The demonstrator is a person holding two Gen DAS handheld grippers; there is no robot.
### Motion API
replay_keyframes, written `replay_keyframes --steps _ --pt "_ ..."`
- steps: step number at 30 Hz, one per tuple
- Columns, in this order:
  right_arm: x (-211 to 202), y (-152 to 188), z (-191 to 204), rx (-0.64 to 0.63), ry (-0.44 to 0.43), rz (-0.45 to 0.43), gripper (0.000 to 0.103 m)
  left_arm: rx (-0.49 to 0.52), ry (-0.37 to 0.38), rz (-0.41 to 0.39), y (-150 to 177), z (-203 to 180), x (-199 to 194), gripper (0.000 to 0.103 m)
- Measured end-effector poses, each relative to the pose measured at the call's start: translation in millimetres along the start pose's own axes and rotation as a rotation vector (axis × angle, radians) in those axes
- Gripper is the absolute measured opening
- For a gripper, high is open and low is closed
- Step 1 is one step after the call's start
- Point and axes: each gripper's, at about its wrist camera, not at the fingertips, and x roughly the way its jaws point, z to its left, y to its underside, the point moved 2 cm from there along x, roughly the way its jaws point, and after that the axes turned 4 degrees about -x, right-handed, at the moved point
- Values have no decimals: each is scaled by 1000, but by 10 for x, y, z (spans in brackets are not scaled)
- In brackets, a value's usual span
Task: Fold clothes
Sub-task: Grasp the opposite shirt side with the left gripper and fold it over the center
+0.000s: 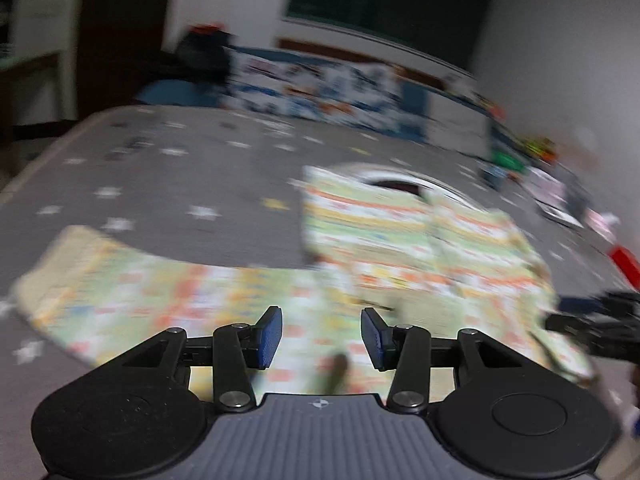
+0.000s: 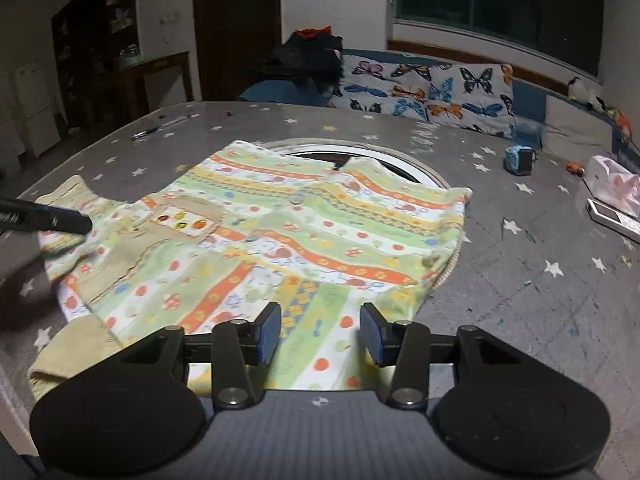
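Over the shirt hem: both grippers gaping, nothing held, one shirt laid flat on the star-print cover.

Right gripper (image 2: 320, 334) hovers with fingers apart above the bottom hem of the shirt (image 2: 280, 240); left gripper (image 1: 322, 338), fingers also apart, sits above the left side of the same garment, its view motion-blurred. In the right view the left gripper's tip pokes in at 9 o'clock, on or just above the sleeve; contact unclear. Collar at 12, over a round white ring (image 2: 400, 160) in the table cover (image 2: 540, 300).
Risks, my read: a one-layer pinch drags the front panel and skews the fold; the beige cuff at 7 hangs near the edge and may slip off.
Count: 1 shirt, 2 grippers, 1 chest pocket, 1 butterfly cushion (image 2: 424, 92) at 1.
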Motion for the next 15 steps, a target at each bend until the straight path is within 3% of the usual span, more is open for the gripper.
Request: replay_keyframes --steps 9,15 --pt "-65 -9 161 -11 -31 -12 48 -193 -373 -124 -58 893 -160 49" --pt "-70 2 223 -20 -41 -9 48 -317 -465 -120 -92 1320 -95 49"
